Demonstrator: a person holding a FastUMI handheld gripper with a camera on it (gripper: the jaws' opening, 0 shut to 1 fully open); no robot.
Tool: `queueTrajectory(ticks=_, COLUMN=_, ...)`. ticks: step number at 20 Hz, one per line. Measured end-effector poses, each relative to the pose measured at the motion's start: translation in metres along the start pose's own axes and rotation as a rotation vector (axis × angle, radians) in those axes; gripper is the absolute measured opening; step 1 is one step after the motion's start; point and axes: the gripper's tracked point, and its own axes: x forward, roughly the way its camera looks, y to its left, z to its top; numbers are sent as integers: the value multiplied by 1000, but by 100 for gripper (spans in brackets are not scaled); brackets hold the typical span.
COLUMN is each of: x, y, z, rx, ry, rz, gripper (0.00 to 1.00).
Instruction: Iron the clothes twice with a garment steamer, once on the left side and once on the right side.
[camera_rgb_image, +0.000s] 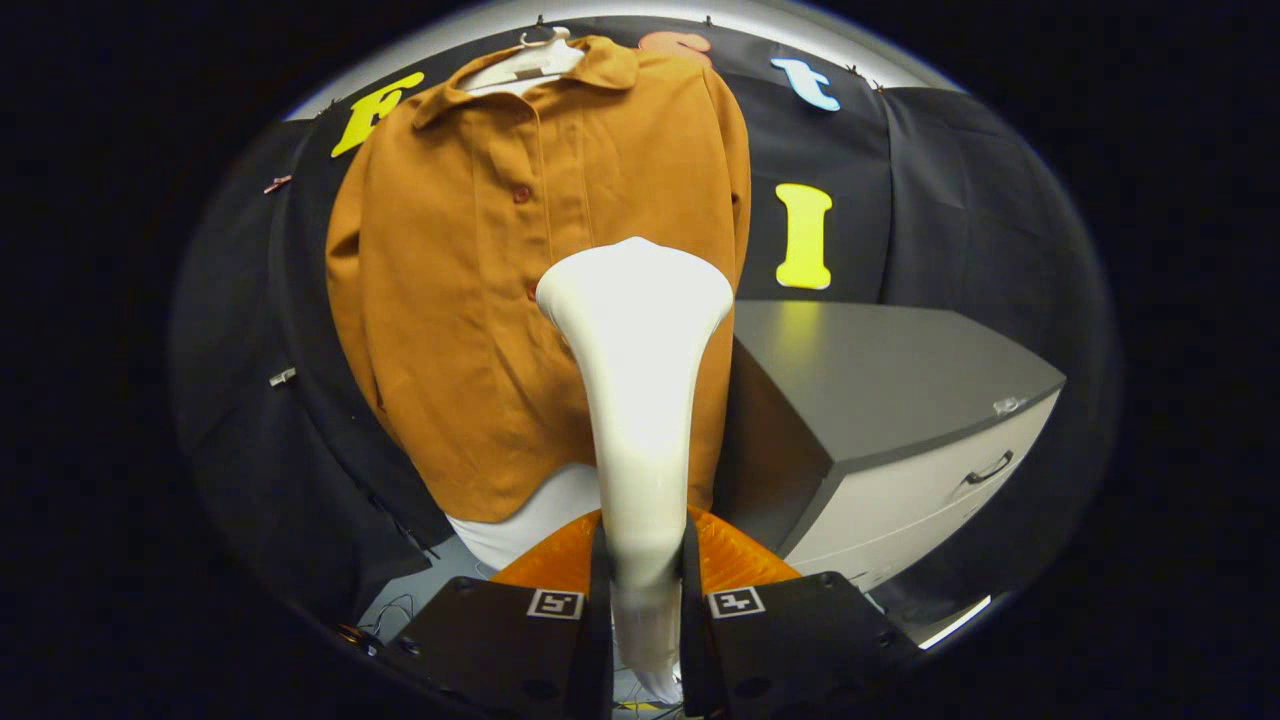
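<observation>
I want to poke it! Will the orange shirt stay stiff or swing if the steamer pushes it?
Probably swing: the orange shirt hangs loose from a hanger. Its thin cloth likely gives. The gripper is shut on the steamer.
</observation>
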Motion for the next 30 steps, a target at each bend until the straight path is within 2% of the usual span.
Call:
queueTrajectory(ticks=7, x=-37, y=60, z=92, rx=-35, ry=-180, rz=50, gripper=30)
queueTrajectory(ticks=14, x=-45, y=132, z=141, rx=-61, ry=-296, rz=79, gripper=30)
queueTrajectory(ticks=20, x=-10, y=170, z=154, rx=-88, ry=-314, rz=56, gripper=30)
queueTrajectory(ticks=25, x=24, y=175, z=154, rx=-91, ry=-312, rz=11, gripper=30)
queueTrajectory(ticks=30, x=39, y=178, z=137, rx=-96, ry=-297, rz=0, gripper=30)
